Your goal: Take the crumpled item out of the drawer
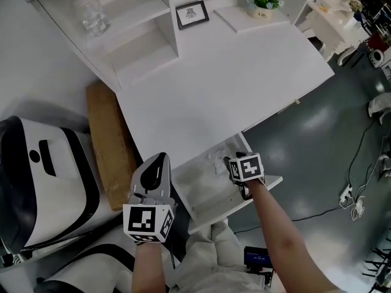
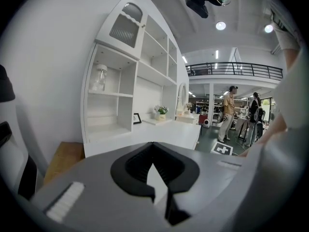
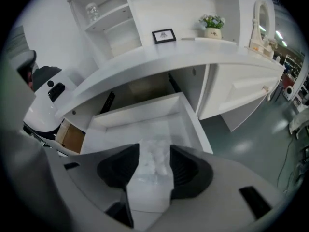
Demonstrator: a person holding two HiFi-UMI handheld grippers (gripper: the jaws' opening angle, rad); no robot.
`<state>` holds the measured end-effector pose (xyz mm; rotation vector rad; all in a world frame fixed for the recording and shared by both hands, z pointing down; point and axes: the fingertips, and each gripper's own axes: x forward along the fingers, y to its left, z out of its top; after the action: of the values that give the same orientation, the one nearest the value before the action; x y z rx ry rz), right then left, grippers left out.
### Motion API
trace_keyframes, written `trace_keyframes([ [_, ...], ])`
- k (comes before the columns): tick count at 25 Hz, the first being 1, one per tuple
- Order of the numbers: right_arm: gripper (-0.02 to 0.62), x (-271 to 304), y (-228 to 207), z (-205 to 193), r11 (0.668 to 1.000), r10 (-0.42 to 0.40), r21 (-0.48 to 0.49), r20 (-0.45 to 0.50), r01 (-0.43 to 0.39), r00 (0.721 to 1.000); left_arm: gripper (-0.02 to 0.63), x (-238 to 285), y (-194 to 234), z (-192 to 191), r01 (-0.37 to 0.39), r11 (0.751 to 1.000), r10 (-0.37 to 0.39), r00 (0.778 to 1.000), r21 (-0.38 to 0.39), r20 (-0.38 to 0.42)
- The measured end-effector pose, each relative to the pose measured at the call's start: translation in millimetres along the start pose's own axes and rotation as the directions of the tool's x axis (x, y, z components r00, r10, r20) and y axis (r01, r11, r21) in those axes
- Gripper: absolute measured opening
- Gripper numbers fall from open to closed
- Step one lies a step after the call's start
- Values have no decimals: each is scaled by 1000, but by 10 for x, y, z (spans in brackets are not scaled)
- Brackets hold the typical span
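The white drawer (image 1: 211,195) stands pulled out from under the white desk (image 1: 232,78). A crumpled white item (image 1: 218,163) lies on its floor near the back. My right gripper (image 1: 230,163) reaches into the drawer, its jaws wide apart on either side of the item. In the right gripper view the crumpled item (image 3: 154,161) fills the gap between the two dark pads of the right gripper (image 3: 154,151) while resting on the drawer (image 3: 140,114) floor. My left gripper (image 1: 160,159) hangs left of the drawer, shut and empty. The left gripper (image 2: 153,146) points at the desk.
On the desk stand a small picture frame (image 1: 192,14) and a potted plant (image 1: 264,2); a glass jar (image 1: 91,12) sits in the shelf unit. A wooden board (image 1: 110,142) and a white-and-black machine (image 1: 43,176) are at the left. Cables (image 1: 357,203) lie on the grey floor.
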<state>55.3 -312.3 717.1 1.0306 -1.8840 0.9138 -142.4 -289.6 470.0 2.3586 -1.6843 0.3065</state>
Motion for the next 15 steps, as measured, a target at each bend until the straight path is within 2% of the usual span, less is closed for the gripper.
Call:
trace_keyframes([
  [11,178,578,-206,-404,997,-12,69,-177,24,984,6,81,17,-101,-7,1000,7,1000,6,-26],
  [15,163,719,-224,-542,997,-32,56,-234,46,972,6,41,61,-130,-20,1000,21,999,11,-42],
])
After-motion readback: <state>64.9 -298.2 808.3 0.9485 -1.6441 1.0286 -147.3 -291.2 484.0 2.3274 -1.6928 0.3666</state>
